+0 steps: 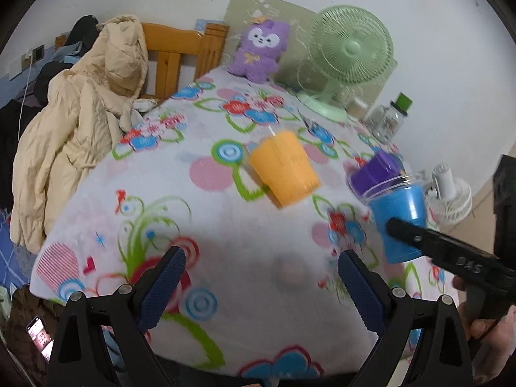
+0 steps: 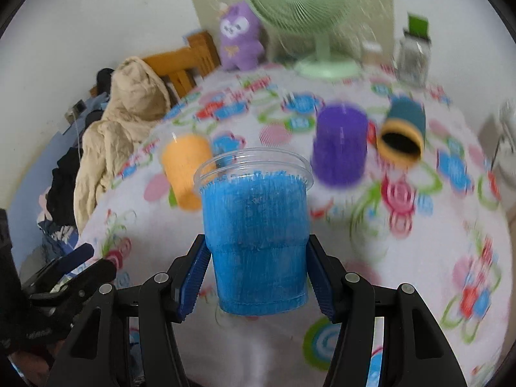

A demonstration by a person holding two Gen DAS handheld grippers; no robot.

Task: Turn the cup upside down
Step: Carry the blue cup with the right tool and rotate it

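Right gripper pinches the blue cup at its lower half, pads on both sides — cup lifted above the table near its right edge. Long axis roughly vertical, clear rim up, mouth pointing upward w/ slight tilt. Left gripper spread wide, nothing between its fingers, over the front-middle of the table. Orange cup stands mid-table, rim down; purple cup also rim down. Green fan at the back edge.
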